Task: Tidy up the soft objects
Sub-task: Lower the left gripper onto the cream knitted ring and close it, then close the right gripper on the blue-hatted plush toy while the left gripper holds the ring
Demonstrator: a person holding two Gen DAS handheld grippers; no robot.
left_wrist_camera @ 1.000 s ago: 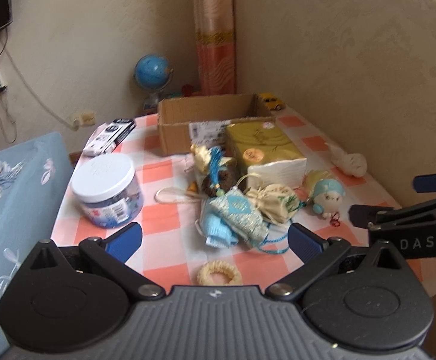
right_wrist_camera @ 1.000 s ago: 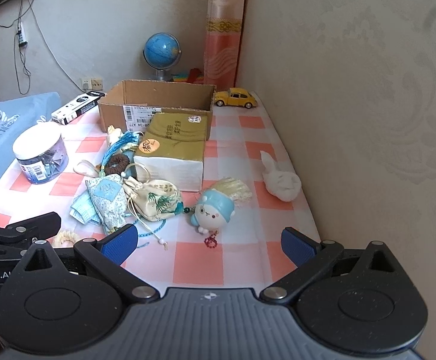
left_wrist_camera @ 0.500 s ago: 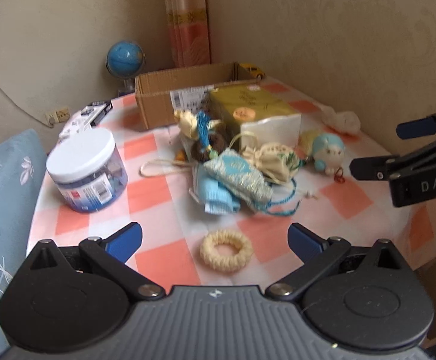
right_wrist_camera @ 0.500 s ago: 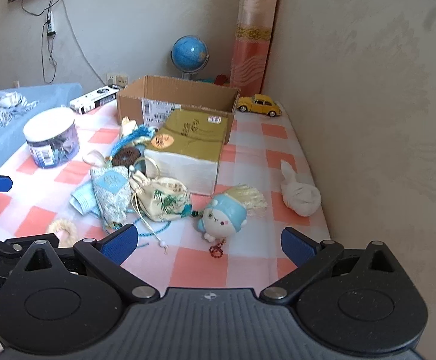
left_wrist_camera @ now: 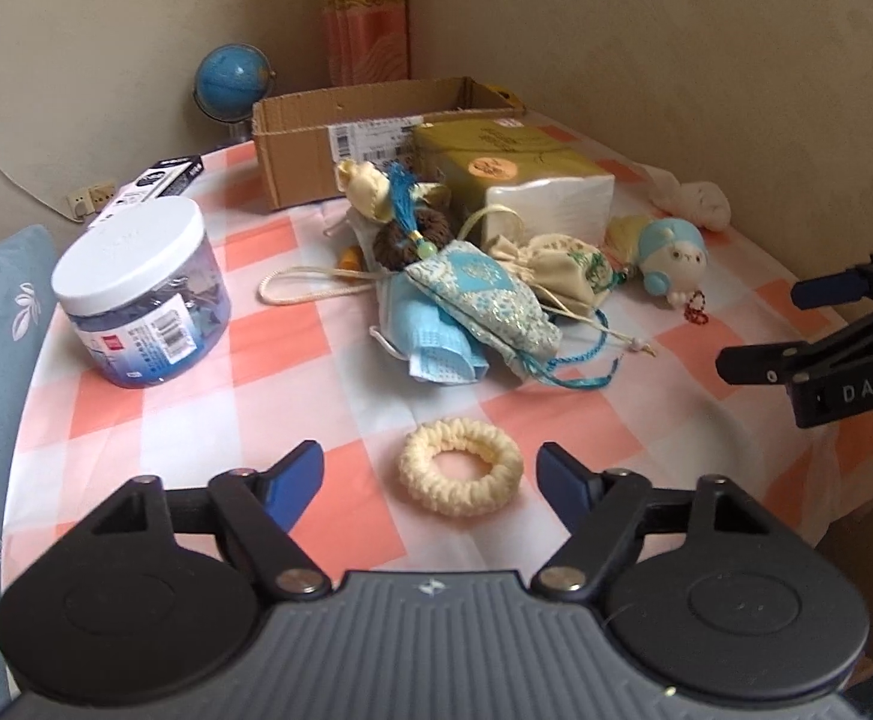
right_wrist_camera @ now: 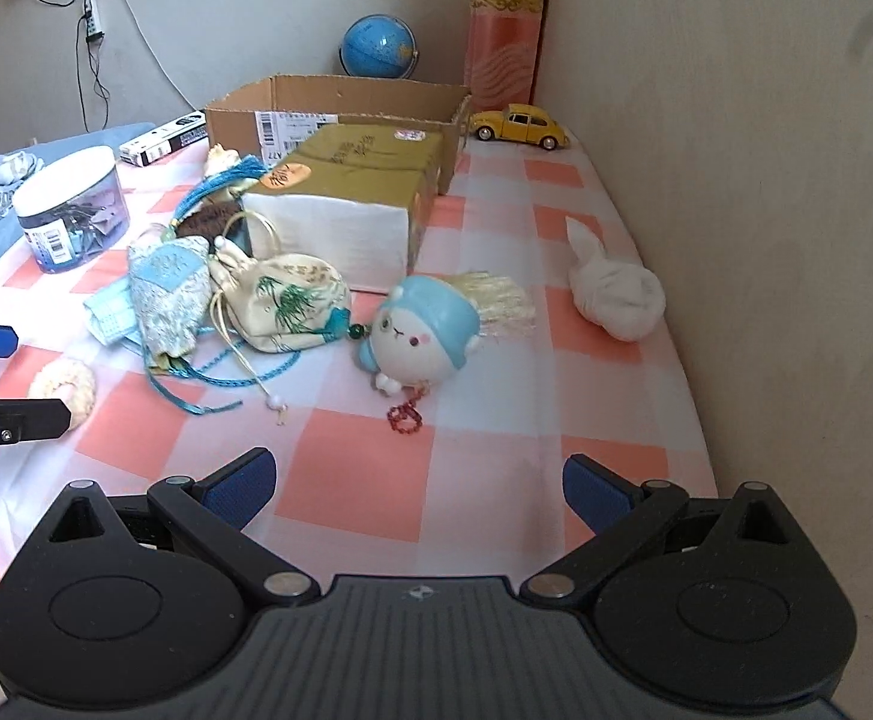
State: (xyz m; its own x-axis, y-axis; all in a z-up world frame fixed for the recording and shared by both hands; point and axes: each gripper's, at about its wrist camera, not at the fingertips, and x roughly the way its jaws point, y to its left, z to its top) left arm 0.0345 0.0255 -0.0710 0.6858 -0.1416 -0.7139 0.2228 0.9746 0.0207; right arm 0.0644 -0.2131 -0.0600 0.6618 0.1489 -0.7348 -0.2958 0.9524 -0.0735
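A cream scrunchie (left_wrist_camera: 461,467) lies on the checked tablecloth between the blue pads of my left gripper (left_wrist_camera: 430,479); its jaws are closing, and the pads stand apart from the ring. Farther back lies a heap of soft things: a blue brocade sachet (left_wrist_camera: 484,306), a cream bamboo-print pouch (right_wrist_camera: 283,303), a blue face mask (left_wrist_camera: 430,342) and a brown scrunchie (left_wrist_camera: 407,240). My right gripper (right_wrist_camera: 417,487) stands open over bare cloth, a blue-and-white plush toy (right_wrist_camera: 421,333) just ahead of it. A white cloth bundle (right_wrist_camera: 616,294) lies by the wall.
An open cardboard box (right_wrist_camera: 340,114) stands at the back, a wrapped tissue pack (right_wrist_camera: 352,192) in front of it. A white-lidded jar (left_wrist_camera: 139,294) stands left. A yellow toy car (right_wrist_camera: 520,126), a globe (right_wrist_camera: 378,48) and a black-and-white carton (left_wrist_camera: 154,186) sit at the far edge.
Both grippers have sunk toward the table. The left one's pads have drawn inward around the cream scrunchie, which now lies between them. The plush toy looms larger before the right gripper.
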